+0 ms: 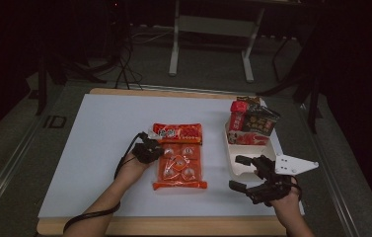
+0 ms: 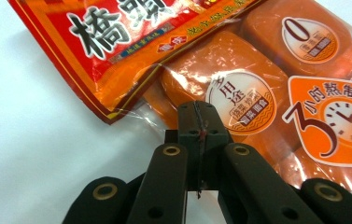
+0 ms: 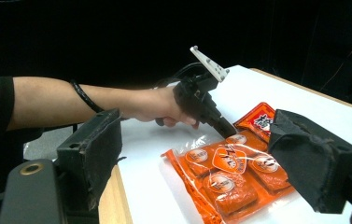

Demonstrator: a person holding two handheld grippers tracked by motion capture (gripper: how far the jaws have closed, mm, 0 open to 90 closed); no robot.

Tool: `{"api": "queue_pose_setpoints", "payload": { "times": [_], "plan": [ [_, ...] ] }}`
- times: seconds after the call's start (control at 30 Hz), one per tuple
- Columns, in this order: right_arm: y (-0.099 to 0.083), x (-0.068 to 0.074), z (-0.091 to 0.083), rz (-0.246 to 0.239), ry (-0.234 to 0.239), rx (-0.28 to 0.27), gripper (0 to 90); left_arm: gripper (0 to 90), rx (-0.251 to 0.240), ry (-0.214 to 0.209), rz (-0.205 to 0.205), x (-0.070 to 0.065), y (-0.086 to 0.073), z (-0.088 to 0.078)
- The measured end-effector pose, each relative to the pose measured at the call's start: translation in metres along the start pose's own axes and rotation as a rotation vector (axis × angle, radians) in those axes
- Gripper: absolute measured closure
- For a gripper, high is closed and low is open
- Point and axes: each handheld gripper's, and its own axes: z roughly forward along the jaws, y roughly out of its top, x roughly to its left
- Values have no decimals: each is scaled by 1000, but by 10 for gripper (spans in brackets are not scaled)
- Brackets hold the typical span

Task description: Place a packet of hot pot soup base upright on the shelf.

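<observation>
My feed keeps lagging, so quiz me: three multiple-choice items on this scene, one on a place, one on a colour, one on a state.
1. Where do the left gripper's jaws meet the clear orange plastic seasoning packet?
A. its left edge
B. its far right corner
C. inside the white tray

2. What colour is the tray holding the boxes?
A. blue
B. white
C. green

3. How do the right gripper's jaws stand?
A. shut on the packet
B. shut on the tray
C. open

Answers:
A, the high view shows the jaws at the packet's left edge.
B, its rim is white.
C, a wide gap shows between the pads.
</observation>
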Motion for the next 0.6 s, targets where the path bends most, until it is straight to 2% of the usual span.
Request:
{"api": "queue_pose_setpoints", "payload": {
  "times": [0.03, 0.23, 0.33, 0.5, 0.6],
  "plan": [
    [0, 0, 0, -1, -1, 0, 174, 900, -26, 4, -42, 4, 2, 0],
    [-1, 0, -1, 1, -1, -1, 174, 900, -62, 27, -73, 7, 11, 6],
    [-2, -1, -1, 5, 1, -4, 174, 900, -70, 13, -94, 11, 17, 8],
    [-3, 0, 0, -2, 0, 5, 174, 900, -52, 20, -73, 10, 28, 17],
    [-3, 0, 0, -4, 3, 5, 174, 900, -26, 19, -63, 8, 36, 23]
  ]
}}
